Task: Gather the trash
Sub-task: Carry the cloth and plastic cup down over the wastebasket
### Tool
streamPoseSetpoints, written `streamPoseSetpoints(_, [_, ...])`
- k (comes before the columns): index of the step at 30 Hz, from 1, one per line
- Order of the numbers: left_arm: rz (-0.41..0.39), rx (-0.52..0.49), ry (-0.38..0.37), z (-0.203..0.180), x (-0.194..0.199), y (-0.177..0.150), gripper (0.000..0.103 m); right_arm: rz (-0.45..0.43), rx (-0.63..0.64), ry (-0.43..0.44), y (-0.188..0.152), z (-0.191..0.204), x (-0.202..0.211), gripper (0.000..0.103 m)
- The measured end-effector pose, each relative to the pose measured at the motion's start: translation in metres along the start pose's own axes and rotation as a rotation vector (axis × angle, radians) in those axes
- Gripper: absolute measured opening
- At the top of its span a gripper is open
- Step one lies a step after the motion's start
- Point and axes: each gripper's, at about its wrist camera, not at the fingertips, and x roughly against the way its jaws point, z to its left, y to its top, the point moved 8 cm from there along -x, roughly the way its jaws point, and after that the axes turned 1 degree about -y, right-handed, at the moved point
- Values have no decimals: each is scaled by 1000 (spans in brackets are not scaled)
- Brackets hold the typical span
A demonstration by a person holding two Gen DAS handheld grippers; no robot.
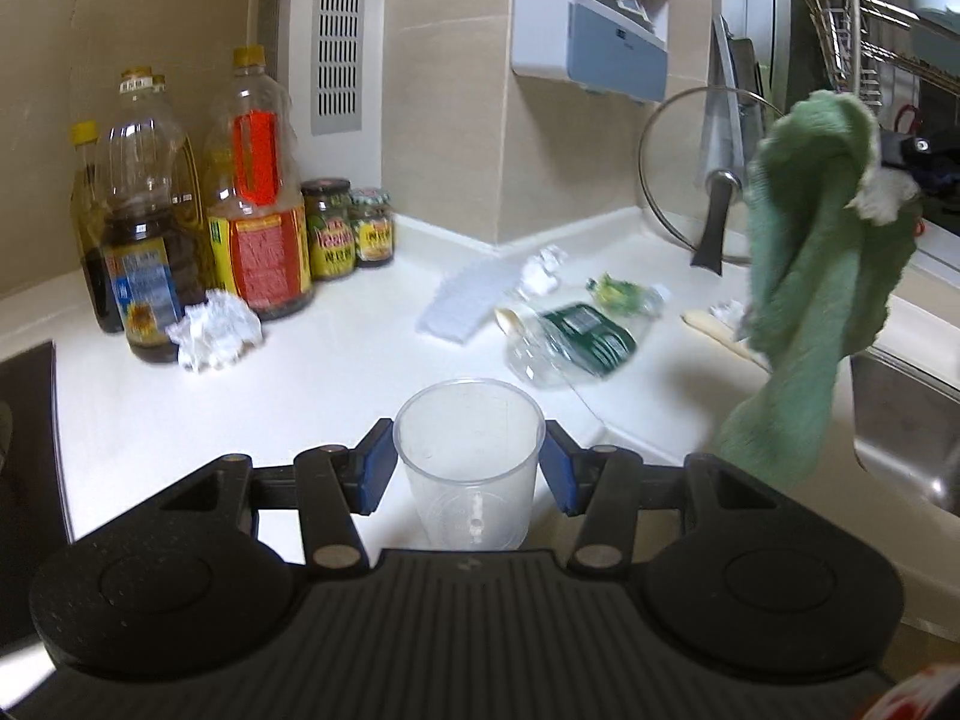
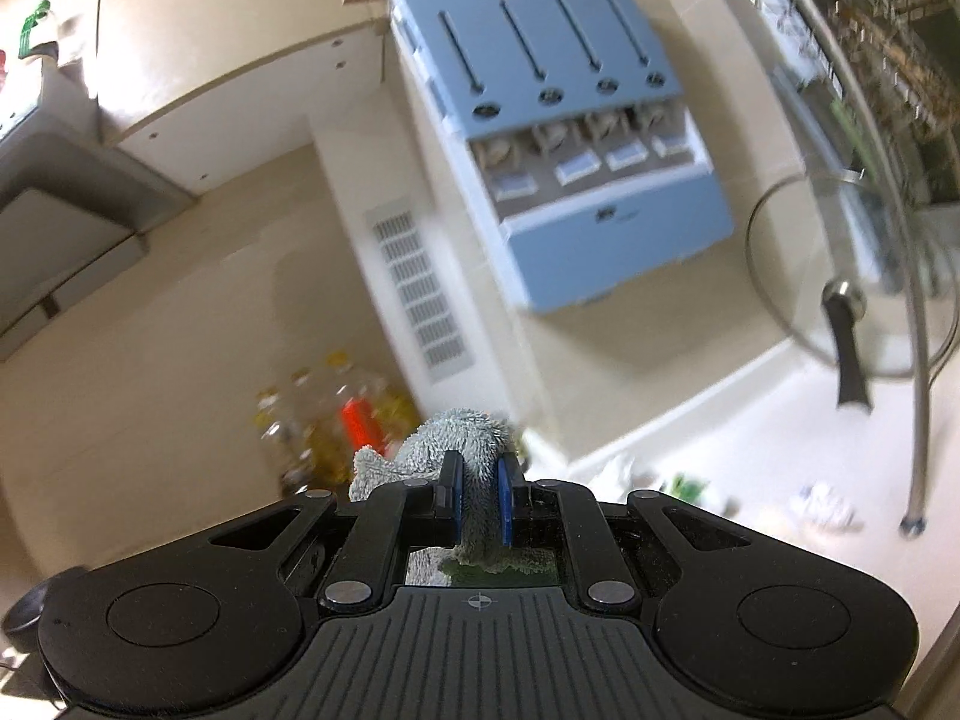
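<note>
At lower centre of the left wrist view, a clear plastic cup [image 1: 470, 462] stands upright between the blue pads of the left gripper [image 1: 468, 468]; the pads sit against its sides, clamped on it. Beyond it on the white counter [image 1: 336, 372] lies the trash: a crumpled paper ball [image 1: 215, 330] at left, touching the base of the oil bottles [image 1: 198, 210]; a crushed clear bottle [image 1: 570, 342] with a dark green label at centre right; a smaller green-labelled wrapper [image 1: 624, 294] just behind it; white paper scraps [image 1: 543, 270] nearer the wall. A flat white pad [image 1: 468, 300] lies beside the scraps. Two jars [image 1: 348, 228] stand right of the oil bottles.

At right of the frame, a green cloth [image 1: 822, 264] hangs in the air over the counter edge, near the sink [image 1: 900, 420]; the right gripper [image 1: 906, 150] holds its top, detail blurred. A glass lid [image 1: 690, 174] leans on the wall behind.

In the right wrist view, lower centre, the right gripper's fingers [image 2: 507, 498] are pinched close together on a fold of the cloth, which reads grey here. A blue wall dispenser [image 2: 576, 150] fills the upper centre. Background is motion-blurred.
</note>
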Motion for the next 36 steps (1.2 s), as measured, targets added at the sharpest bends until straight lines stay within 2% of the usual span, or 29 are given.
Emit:
streamPoseSetpoints(8, [76,32,17,-22,16,-48,49,155,-37,66,-60,9,-5,12])
streamPoseSetpoints(14, [137,66,28,-27,16,-84,49,281,-23,69,-113,12,-19,12])
streamPoseSetpoints(24, [210,109,36,-28,10,-129,49,424,98,29,-192,15,-39,12])
streamPoseSetpoints(30, [259,131,39,-22,-2,-155,48,494,161,-28,-236,5,-50,12])
streamPoseSetpoints(36, [296,125,30,-20,-19,-173,48,520,208,-65,-261,-2,-62,12])
